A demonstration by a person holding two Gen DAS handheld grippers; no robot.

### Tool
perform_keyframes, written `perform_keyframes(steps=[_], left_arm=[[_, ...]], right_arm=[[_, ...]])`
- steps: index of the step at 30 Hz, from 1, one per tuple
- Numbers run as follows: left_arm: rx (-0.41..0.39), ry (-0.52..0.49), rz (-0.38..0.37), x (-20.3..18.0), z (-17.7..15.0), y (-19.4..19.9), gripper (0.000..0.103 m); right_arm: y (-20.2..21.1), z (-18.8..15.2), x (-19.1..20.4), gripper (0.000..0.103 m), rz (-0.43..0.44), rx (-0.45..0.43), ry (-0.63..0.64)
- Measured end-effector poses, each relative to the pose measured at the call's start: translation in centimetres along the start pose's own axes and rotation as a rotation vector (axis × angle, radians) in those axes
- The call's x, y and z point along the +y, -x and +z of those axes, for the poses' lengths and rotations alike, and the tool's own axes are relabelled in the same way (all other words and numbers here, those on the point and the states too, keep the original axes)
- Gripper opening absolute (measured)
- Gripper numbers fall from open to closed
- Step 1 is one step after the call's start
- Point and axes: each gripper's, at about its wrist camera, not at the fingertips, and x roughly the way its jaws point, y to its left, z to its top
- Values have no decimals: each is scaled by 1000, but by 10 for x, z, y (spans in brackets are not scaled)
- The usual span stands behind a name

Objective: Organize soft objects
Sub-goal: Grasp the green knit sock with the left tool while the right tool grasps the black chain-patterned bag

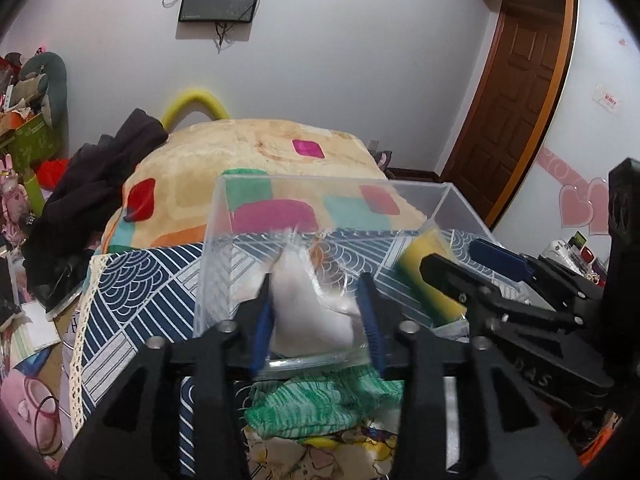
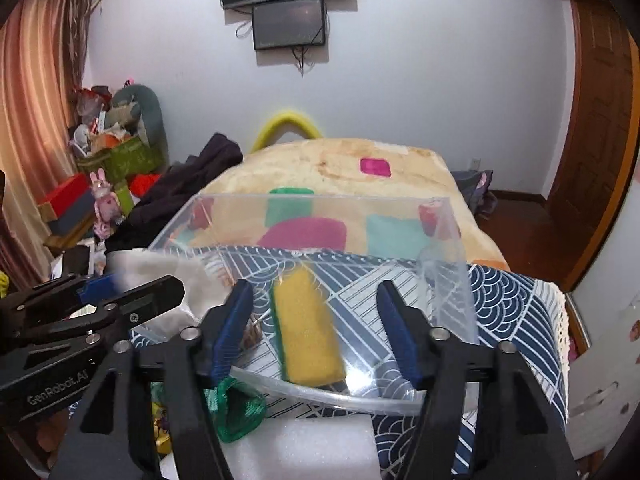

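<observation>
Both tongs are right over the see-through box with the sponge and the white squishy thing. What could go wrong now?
1. The white soft thing sits between the left tongs; pulling away carelessly might drag it out again.
2. The clear box looks light, so the right tongs could nudge it.
3. The yellow sponge leans, so it may tip over.

You have a bed ahead under a cream blanket [image 2: 344, 168] with coloured squares, a dark garment [image 1: 100, 176] heaped at its left and a yellow foam arch [image 2: 288, 122] behind it. On the wall hang two dark screens [image 2: 288, 24]; right stands a brown wooden door [image 1: 516, 92], left a striped curtain [image 2: 36, 92]
</observation>
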Motion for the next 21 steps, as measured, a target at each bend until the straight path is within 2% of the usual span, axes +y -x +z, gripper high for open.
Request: perform_keyframes(steps=[6, 9, 12, 14, 21], left_arm=[[-61, -18, 2, -6, 2, 24, 59], [-103, -30, 4, -9, 3, 42, 68], [-138, -32, 10, -9, 5, 58, 80], [-165, -20, 12, -6, 5, 71, 94], [-189, -11, 51, 4, -7, 90, 96]], right_arm=[[23, 5, 3, 62, -5, -60, 14], [38, 9, 4, 68, -13, -110, 21], [54, 10, 6, 72, -26, -155, 34], [63, 10, 7, 74, -33, -179, 38], [74, -5, 1, 76, -49, -193, 32]])
